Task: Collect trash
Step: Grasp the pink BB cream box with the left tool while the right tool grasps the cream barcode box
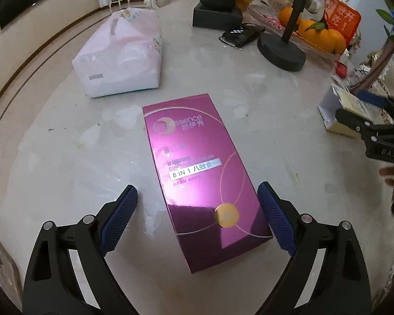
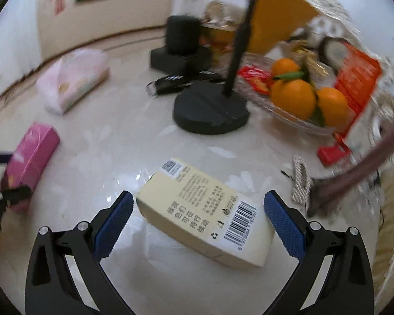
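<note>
On the pale marbled table (image 1: 65,157), I hold my left gripper (image 1: 197,211) over a magenta box (image 1: 201,173) that lies flat with its printed face up. My blue finger pads (image 1: 119,216) stand wide apart, one on each side of the box's near end; the right pad sits just beside the box's edge, the left one is clear of it, and I grip nothing. Far to the left lies a white tissue pack (image 1: 120,57). Far on the right are a black round stand base (image 1: 281,50) and a glass dish of oranges (image 1: 320,35).

My right gripper (image 2: 198,224) hovers over a cream carton (image 2: 205,210) lying on its side, barcode facing up. Its fingers are also spread wide, flanking the carton's near half with a gap on each side, holding nothing. In the left wrist view this gripper appears at the right edge, with the cream carton under it. From the right wrist view the magenta box is at the far left, with dark parts of my left gripper beside it. That picture is blurred.
</note>
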### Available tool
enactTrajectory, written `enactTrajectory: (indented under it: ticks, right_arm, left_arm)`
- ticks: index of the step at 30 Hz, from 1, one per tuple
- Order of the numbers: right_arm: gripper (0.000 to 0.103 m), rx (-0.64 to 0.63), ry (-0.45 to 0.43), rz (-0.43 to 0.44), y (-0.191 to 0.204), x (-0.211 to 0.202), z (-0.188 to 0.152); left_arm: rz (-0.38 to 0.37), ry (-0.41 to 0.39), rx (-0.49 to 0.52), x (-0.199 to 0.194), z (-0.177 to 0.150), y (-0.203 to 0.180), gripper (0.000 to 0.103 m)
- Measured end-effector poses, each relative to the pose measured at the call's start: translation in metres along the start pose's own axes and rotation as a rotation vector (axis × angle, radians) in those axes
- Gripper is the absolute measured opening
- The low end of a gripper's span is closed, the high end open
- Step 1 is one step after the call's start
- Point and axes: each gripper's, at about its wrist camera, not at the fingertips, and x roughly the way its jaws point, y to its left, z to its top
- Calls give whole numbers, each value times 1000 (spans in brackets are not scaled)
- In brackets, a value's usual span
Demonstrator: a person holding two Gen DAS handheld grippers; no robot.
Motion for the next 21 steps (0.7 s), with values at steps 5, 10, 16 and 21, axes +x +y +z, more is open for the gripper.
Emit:
enactTrajectory:
  ticks: [5, 10, 16, 21]
  right_arm:
    - [95, -149, 99, -2, 12, 12, -2]
    - [95, -204, 184, 132, 41, -7, -7]
    - [95, -305, 282, 20, 77, -6, -18]
    - [94, -167, 281, 28, 66, 3, -14]
  left_arm:
    - [0, -12, 1, 1, -2, 2, 90]
    - [32, -25, 30, 3, -2, -2, 90]
    - [62, -33, 24, 4, 0, 1, 90]
    - [55, -49, 41, 5, 1, 7, 90]
